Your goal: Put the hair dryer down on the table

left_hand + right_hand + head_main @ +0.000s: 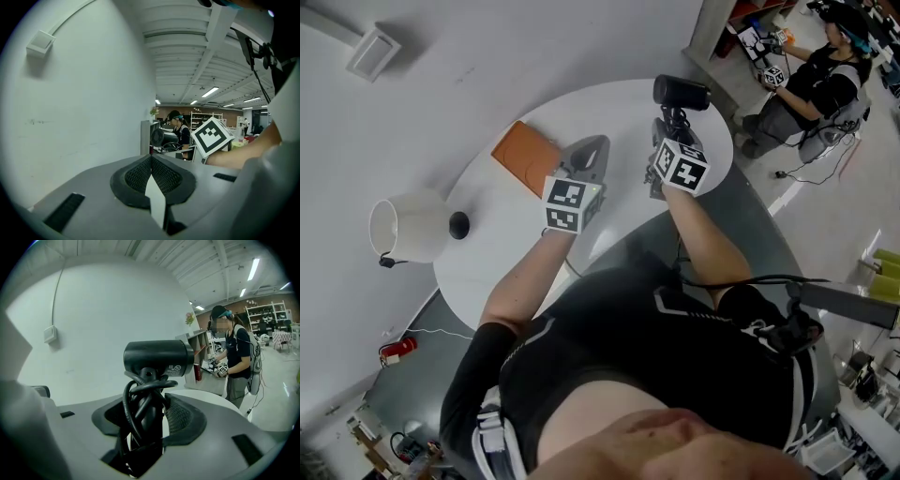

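The task was not yet done. The right claw (149, 430) gripped the hair dryer (157, 359) by its cord-wrapped handle, with the barrel above the jaws, over the round table (492, 258); it seemed not to touch the table. The left claw (151, 163), just beside, was closed on nothing. Lowering and releasing remained. I saw no container.

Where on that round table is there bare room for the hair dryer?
Bare top runs from the orange pad to the right rim of the table, below the hair dryer. The left end is crowded by the lamp.
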Motion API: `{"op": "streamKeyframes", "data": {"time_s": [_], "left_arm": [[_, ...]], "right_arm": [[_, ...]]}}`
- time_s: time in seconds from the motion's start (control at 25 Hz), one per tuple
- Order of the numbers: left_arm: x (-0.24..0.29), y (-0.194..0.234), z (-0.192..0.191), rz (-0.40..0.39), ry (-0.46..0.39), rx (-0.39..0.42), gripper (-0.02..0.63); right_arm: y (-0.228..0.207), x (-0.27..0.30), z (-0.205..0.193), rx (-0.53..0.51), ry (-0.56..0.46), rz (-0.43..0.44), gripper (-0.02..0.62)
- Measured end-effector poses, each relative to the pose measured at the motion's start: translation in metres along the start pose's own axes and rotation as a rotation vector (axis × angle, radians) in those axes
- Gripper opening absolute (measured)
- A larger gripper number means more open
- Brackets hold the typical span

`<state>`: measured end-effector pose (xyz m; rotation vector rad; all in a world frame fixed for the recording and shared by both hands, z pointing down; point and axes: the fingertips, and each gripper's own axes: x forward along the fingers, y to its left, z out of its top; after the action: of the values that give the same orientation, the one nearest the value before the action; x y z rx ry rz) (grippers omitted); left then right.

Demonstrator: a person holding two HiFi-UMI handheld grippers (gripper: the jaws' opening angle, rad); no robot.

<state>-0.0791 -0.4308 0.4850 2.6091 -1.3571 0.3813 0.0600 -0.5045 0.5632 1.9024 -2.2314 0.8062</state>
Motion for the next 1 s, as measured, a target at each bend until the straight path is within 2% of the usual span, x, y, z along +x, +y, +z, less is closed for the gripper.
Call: {"op": "streamKeyframes", "data": {"time_s": [0.2, 0.36, 0.64, 0.88, 1.0], "left_arm": [[0.029, 0.007, -0.004, 0.002, 0.026, -0.008, 0.032], [0.051, 0.014, -0.023, 0.0, 0.072, -0.009, 0.032], [0.084, 0.029, -0.047, -0.002, 0.112, -0.068, 0.032], [0.108, 0.042, -0.057, 0.009, 0.16, -0.083, 0.032], [0.116, 0.047, -0.063, 0.005, 0.183, -0.068, 0.032]], "right_arm": [[-0.023, 0.03, -0.006, 0.022, 0.043, -0.029, 0.23], [-0.036, 0.059, -0.018, 0.028, 0.075, -0.063, 0.23], [-0.059, 0.102, -0.031, 0.075, 0.132, -0.122, 0.23], [-0.075, 0.126, -0.028, 0.141, 0.163, -0.205, 0.229], [-0.079, 0.139, -0.033, 0.142, 0.182, -0.228, 0.229]]}}
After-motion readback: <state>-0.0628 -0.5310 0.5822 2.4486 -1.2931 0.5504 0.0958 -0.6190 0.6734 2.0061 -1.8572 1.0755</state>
